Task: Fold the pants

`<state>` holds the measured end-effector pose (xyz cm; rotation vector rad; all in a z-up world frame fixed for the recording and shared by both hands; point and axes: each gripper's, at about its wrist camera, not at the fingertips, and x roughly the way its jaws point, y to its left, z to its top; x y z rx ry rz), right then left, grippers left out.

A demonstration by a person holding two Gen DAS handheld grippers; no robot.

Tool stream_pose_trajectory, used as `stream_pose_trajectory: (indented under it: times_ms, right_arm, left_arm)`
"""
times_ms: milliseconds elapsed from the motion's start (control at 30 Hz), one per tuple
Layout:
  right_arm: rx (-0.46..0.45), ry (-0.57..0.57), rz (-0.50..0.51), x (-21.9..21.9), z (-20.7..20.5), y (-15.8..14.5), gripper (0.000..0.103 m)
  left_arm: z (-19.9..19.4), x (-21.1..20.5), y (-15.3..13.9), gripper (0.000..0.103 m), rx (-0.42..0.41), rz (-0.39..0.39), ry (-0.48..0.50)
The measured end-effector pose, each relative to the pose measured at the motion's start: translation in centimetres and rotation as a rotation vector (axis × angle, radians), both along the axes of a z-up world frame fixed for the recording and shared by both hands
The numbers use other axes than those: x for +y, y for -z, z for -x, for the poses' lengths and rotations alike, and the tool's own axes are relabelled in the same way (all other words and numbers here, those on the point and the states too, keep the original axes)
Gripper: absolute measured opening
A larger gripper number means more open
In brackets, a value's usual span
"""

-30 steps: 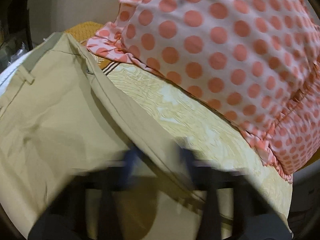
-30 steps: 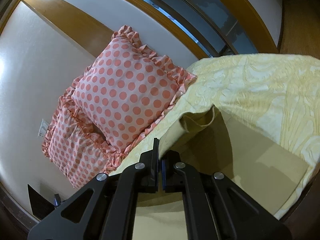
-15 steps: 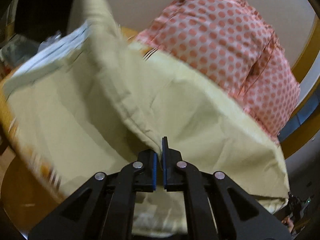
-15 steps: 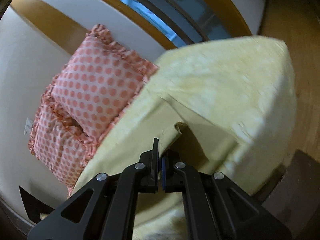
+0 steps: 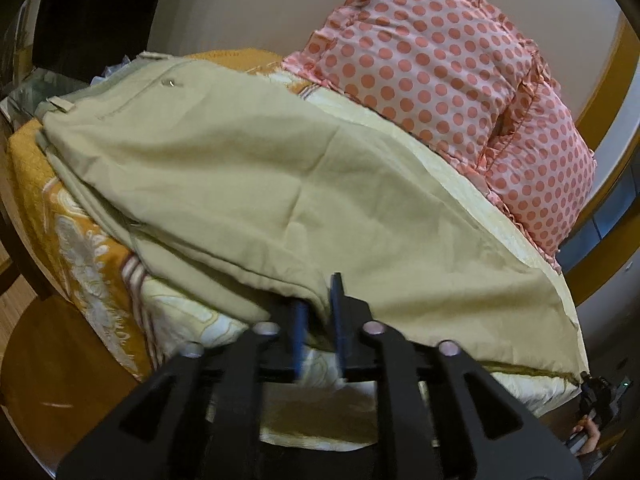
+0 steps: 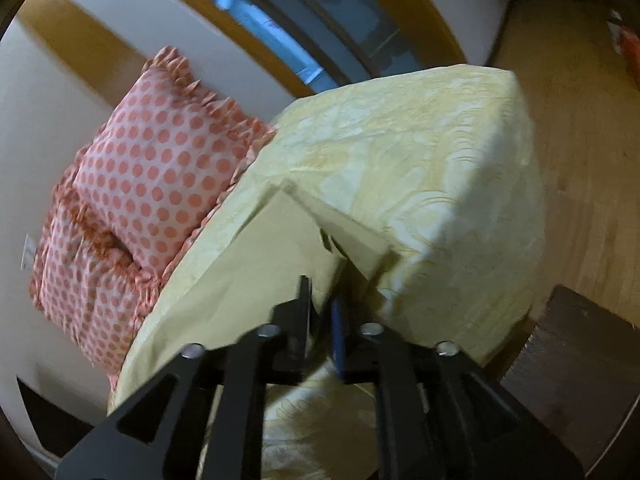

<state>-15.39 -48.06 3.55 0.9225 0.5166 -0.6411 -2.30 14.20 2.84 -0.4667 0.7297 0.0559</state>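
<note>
Dim warm indoor light; strong fisheye edge warping, dark corners; motion blur on jaws.

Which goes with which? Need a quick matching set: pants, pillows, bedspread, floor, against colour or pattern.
Things:
1. pants
2. pillows
3. bedspread
4. floor

Looks:
A. pale yellow with a raised swirl pattern
B. brown wood boards
C. plain khaki
D. pink with coral dots and ruffled edges

Pairs: 1-C, 2-D, 3-A, 4-B
</note>
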Motion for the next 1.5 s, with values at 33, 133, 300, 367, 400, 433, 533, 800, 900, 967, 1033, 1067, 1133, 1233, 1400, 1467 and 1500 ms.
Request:
stream_pose_trajectory:
  times_ms: [33, 133, 300, 367, 400, 433, 533, 800, 900, 967, 1033, 1067, 1133, 1233, 1400, 1467, 1500]
  right_arm:
    - [-0.013, 0.035, 0.015, 0.1, 0.7, -0.4, 0.045]
    - [0.01, 0.101, 0.087, 0.3, 1.8, -1.1, 0.067]
    - [0.04, 0.062, 0.077, 1.0, 0.3, 0.5, 0.066]
    - [0.089, 0.059, 0.171, 2.2, -0.1, 0.5, 0.055]
    - [0.12, 0.068, 0.219, 2.7, -0.1, 0.3, 0.05]
    - [0.139, 0.076, 0.285, 3.3, -0.2, 0.1, 0.049]
    - [0.143, 0.073, 0.378, 3.3, -0.4, -0.4, 0.049]
    - [0.108, -0.043, 0.392, 3.6, -1.3, 0.2, 0.052]
    - [0.066, -0.094, 0.37, 3.7, -1.6, 0.5, 0.039]
    - [0.089, -0.116, 0.389, 3.7, -2.4, 0.6, 0.01]
    - [0.082, -0.146, 0.393, 3.7, -3.6, 0.0, 0.007]
    - [0.068, -0.172, 0.397, 4.0, -4.2, -0.6, 0.006]
    - [0.009, -0.265, 0.425, 6.0, -6.6, -3.0, 0.006]
    - [-0.125, -0.47, 0.458, 11.7, -10.9, -7.0, 0.006]
    - [-0.26, -0.903, 0.421, 25.1, -17.4, -9.0, 0.006]
    - [-0.253, -1.091, 0.366, 31.1, -19.4, -7.7, 0.006]
    - [-0.21, -1.18, 0.35, 34.0, -20.2, -6.5, 0.007]
  left_arm:
    - [0.8, 0.1, -0.7, 0.042, -0.029, -0.032, -0.021]
    - [2.9, 0.9, -2.9, 0.064, -0.124, -0.136, -0.108]
    - [3.1, 1.9, -4.6, 0.075, -0.204, -0.21, -0.163]
    - [2.0, 2.0, -4.3, 0.075, -0.192, -0.217, -0.152]
    - [1.6, 2.1, -4.1, 0.075, -0.181, -0.219, -0.152]
    - [0.9, 2.1, -3.7, 0.075, -0.171, -0.217, -0.145]
    - [-0.1, 2.0, -2.9, 0.075, -0.16, -0.231, -0.135]
    - [-1.8, 1.3, -0.4, 0.081, -0.11, -0.288, -0.102]
    - [-1.9, 1.3, 0.0, 0.084, -0.108, -0.294, -0.09]
    - [-1.9, 1.5, 0.2, 0.084, -0.116, -0.283, -0.083]
    - [-1.8, 1.7, 0.1, 0.084, -0.123, -0.266, -0.081]
    - [-1.7, 1.8, 0.1, 0.084, -0.128, -0.255, -0.077]
    - [-1.6, 2.1, 0.0, 0.084, -0.136, -0.232, -0.078]
    - [-1.5, 2.3, -0.1, 0.084, -0.146, -0.207, -0.084]
    - [-0.5, 3.1, -1.0, 0.084, -0.176, -0.141, -0.123]
    - [0.0, 3.7, -1.2, 0.084, -0.178, -0.137, -0.152]
    - [0.2, 4.1, -1.2, 0.084, -0.176, -0.138, -0.166]
